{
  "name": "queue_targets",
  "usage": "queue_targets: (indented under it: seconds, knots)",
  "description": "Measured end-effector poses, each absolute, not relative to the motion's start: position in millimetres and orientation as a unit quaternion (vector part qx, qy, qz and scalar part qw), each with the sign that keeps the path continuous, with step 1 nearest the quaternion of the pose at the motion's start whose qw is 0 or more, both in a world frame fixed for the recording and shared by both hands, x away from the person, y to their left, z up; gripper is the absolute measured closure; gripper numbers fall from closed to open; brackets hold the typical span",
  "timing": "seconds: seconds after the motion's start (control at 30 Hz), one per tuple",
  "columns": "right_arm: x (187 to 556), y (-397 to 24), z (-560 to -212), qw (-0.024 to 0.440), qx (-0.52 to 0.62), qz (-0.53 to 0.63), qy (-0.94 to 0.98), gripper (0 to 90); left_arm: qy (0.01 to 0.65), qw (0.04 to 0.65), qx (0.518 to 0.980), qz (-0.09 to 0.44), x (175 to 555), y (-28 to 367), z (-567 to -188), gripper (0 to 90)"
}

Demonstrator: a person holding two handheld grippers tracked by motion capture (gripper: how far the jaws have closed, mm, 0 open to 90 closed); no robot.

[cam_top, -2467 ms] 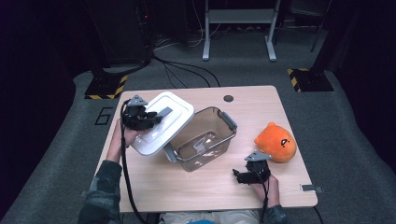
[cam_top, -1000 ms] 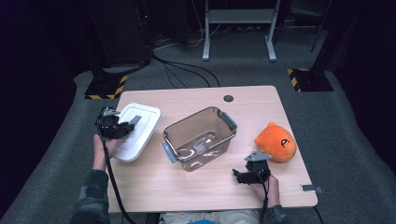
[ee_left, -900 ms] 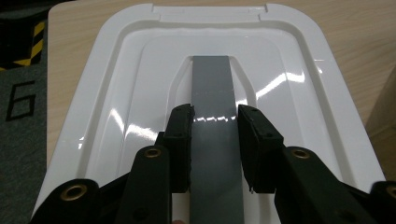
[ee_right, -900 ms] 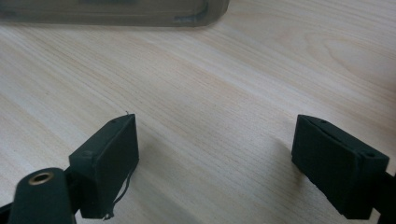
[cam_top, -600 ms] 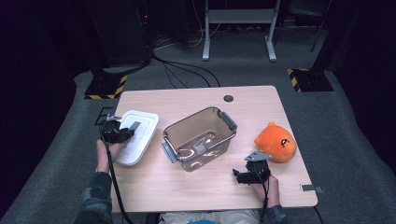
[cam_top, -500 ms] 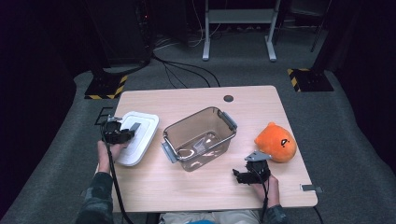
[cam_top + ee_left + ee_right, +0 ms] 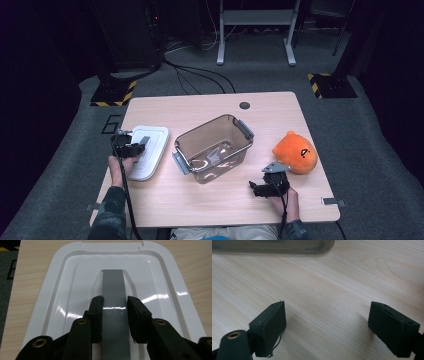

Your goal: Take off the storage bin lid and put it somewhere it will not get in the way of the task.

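A white lid (image 7: 152,150) with a grey handle strip (image 7: 113,282) lies flat on the left part of the wooden table (image 7: 210,205). My left gripper (image 7: 134,148) is shut on that handle; in the left gripper view its pads press the strip from both sides (image 7: 115,307) over the lid (image 7: 160,285). A clear brown container (image 7: 240,145) stands open in the middle, with nothing inside that I can make out. To its right sits an orange plush toy (image 7: 295,152). My right gripper (image 7: 257,189) rests low near the front edge, open over bare wood (image 7: 327,322).
The container's bottom edge (image 7: 274,247) lies across the top of the right gripper view. A round hole (image 7: 244,105) marks the table's far side. Dark floor with cables and stand legs surrounds the table.
My left gripper has carried the lid left off the container and down; the lid now lies flat by the table's left edge. The right gripper has not moved.
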State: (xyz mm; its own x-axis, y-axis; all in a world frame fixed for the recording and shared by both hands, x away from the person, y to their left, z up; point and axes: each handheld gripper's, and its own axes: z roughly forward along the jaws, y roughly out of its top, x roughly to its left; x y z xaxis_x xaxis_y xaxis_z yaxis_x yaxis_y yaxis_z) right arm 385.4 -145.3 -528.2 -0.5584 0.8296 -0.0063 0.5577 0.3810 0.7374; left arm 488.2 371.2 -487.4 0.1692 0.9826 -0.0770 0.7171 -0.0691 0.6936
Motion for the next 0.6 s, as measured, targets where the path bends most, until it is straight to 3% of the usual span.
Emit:
queue_targets:
  seconds: [0.6]
  knots:
    - [385.3, -145.2, -528.2, 0.192, 0.429, 0.354, 0.808, 14.0, 0.635, 0.301, 0.667, 0.247, 488.9, 362.8, -508.4, 66.4]
